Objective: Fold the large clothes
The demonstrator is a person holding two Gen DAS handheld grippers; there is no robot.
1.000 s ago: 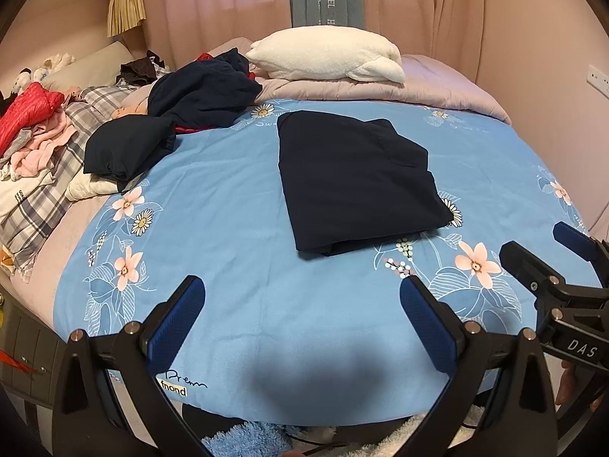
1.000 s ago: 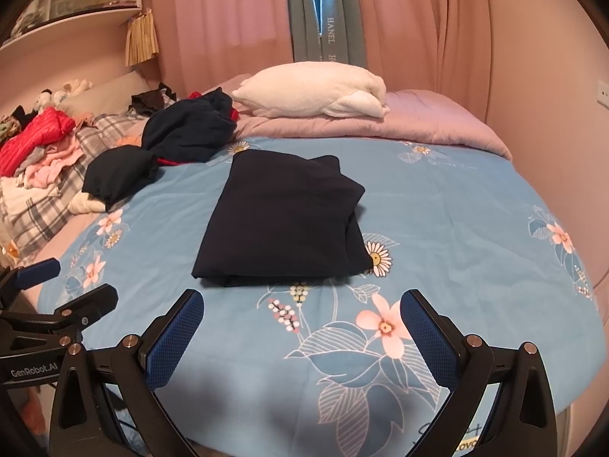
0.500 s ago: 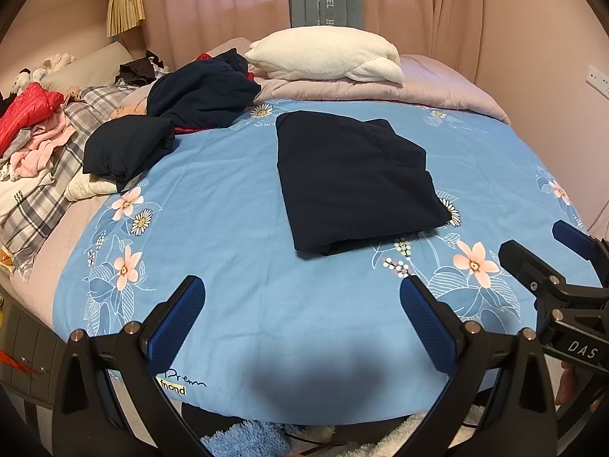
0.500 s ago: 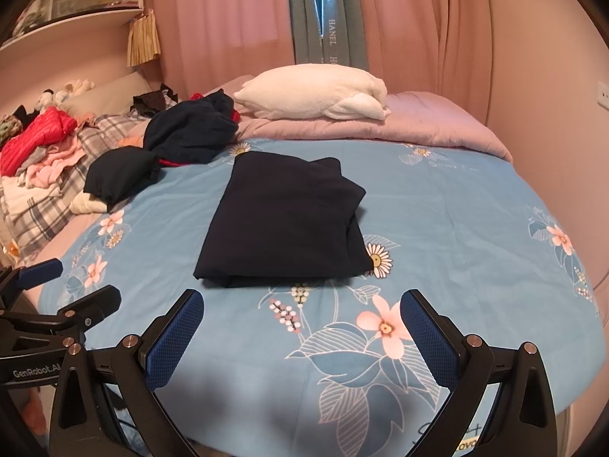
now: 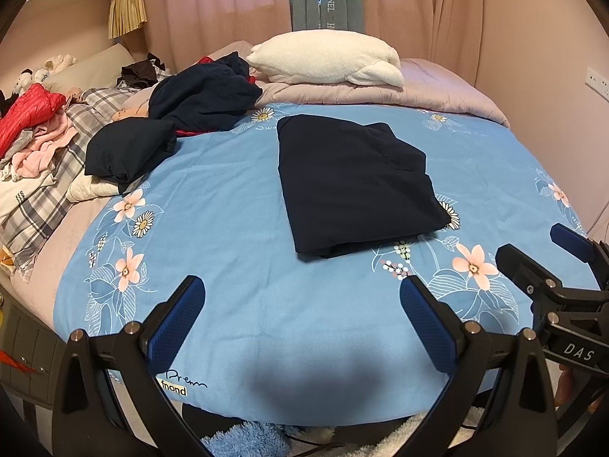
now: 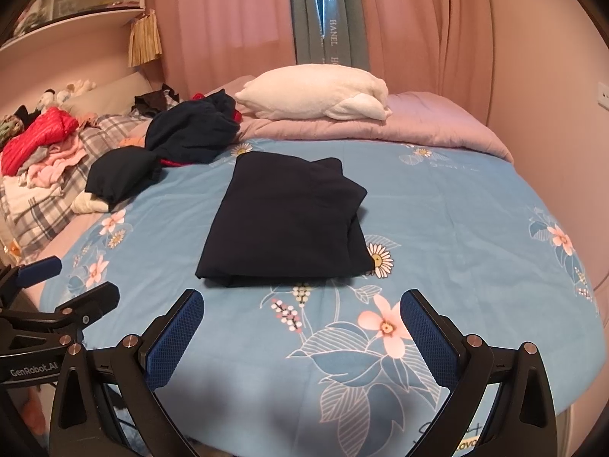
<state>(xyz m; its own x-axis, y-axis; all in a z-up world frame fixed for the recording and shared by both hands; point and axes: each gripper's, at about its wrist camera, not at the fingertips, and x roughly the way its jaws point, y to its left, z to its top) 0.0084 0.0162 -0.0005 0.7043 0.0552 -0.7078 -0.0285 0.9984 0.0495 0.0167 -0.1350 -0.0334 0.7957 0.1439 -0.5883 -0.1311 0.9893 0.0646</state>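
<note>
A dark navy garment point(image 5: 354, 182) lies folded into a flat rectangle in the middle of the blue floral bedspread point(image 5: 228, 228); it also shows in the right wrist view point(image 6: 285, 224). My left gripper point(image 5: 302, 293) is open and empty, held over the near edge of the bed, short of the garment. My right gripper point(image 6: 302, 304) is open and empty, just in front of the garment's near edge. Each gripper shows at the side of the other's view, the right one point(image 5: 567, 262) and the left one point(image 6: 57, 285).
A heap of dark clothes point(image 5: 201, 95) and a smaller dark bundle point(image 5: 125, 152) lie at the back left. Red and pink clothes point(image 5: 30, 122) pile on a plaid sheet at far left. A white pillow point(image 5: 323, 59) rests on a pink quilt at the back. A wall stands to the right.
Both views have shifted very slightly; the garment and the grippers' jaws stay as they were.
</note>
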